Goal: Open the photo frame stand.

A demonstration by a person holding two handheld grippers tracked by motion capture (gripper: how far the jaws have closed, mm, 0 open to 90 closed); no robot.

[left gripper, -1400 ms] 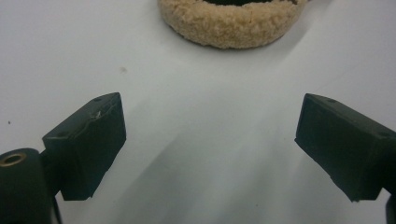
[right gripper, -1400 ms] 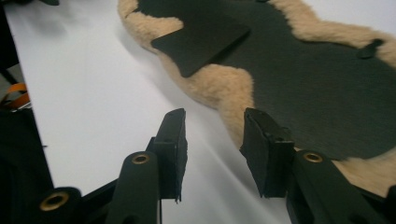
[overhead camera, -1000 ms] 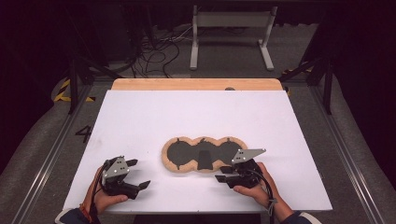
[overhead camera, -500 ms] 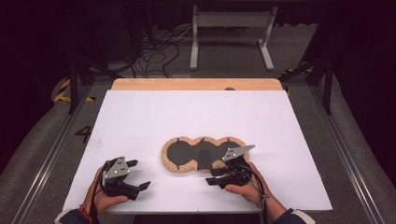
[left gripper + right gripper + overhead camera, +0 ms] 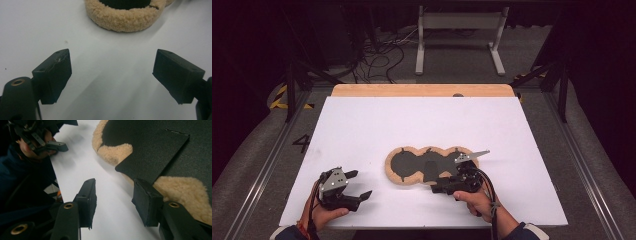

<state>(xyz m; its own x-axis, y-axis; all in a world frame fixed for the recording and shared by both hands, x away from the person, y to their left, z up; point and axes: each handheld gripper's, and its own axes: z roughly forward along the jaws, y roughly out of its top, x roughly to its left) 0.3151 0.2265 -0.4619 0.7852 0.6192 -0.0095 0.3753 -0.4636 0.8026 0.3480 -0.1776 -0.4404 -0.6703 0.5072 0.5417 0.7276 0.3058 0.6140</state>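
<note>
A long fleece pad [image 5: 394, 175] with a tan woolly rim and a dark inner face lies flat near the table's front middle. My right gripper [image 5: 439, 186] rests at its front right edge, pointing left. Its jaws have just been opening and stand apart over bare table [image 5: 115, 197]. A loose black flap [image 5: 150, 152] of the pad ends just above the right-hand jaw, and no pad presses on it. My left gripper [image 5: 362, 183] sits at the front left, away from the pad. Its jaws [image 5: 112, 72] have just closed a little but remain wide, holding nothing. The woolly rim [image 5: 125, 18] lies ahead of them.
The white tabletop [image 5: 422, 125] has free room to the left, right and behind the pad. A wooden strip [image 5: 422, 90] runs along the far edge. Metal rails [image 5: 262, 170] flank the table, with cables and a stand frame [image 5: 459, 35] on the floor beyond.
The right gripper has shifted slightly left along the pad's front edge, and its jaws stand wider. The left hand has stayed put.
</note>
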